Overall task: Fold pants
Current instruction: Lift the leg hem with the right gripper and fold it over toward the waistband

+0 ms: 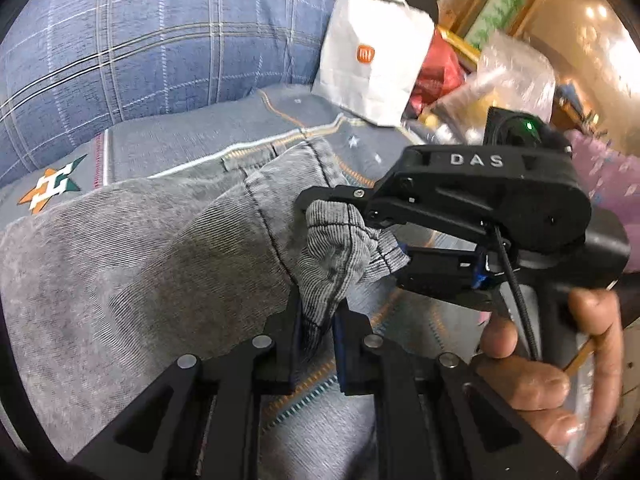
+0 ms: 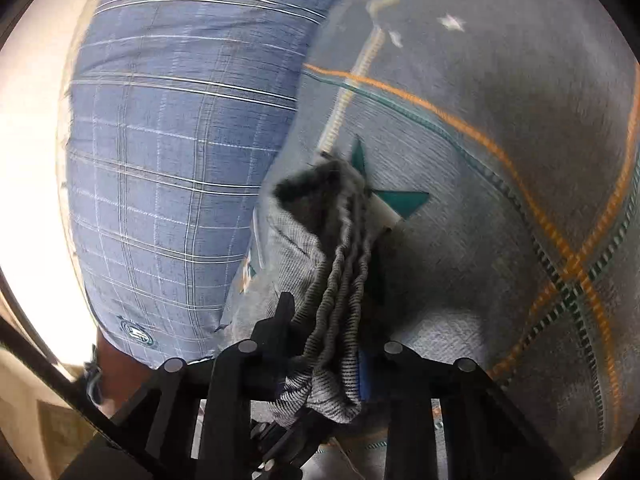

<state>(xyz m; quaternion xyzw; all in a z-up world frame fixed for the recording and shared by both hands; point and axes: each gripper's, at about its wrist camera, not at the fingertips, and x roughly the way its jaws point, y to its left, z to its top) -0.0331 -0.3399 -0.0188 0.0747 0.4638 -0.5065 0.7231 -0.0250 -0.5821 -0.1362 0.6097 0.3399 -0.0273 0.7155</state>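
Observation:
The grey denim pants (image 1: 160, 248) lie spread over a grey bedspread, reaching left and down in the left wrist view. My left gripper (image 1: 316, 332) is shut on a bunched edge of the pants at the bottom centre. My right gripper (image 1: 340, 236) enters from the right, held by a hand, and is shut on the same bunched cloth just above the left one. In the right wrist view, my right gripper (image 2: 324, 344) clamps a hanging wad of grey pants (image 2: 328, 240) above the bedspread.
A blue plaid pillow (image 1: 160, 40) lies at the back left, also seen in the right wrist view (image 2: 180, 160). The bedspread (image 2: 480, 160) has orange and teal stitched lines and star patches. A white paper bag (image 1: 372, 56) and plastic bags (image 1: 512, 76) stand behind.

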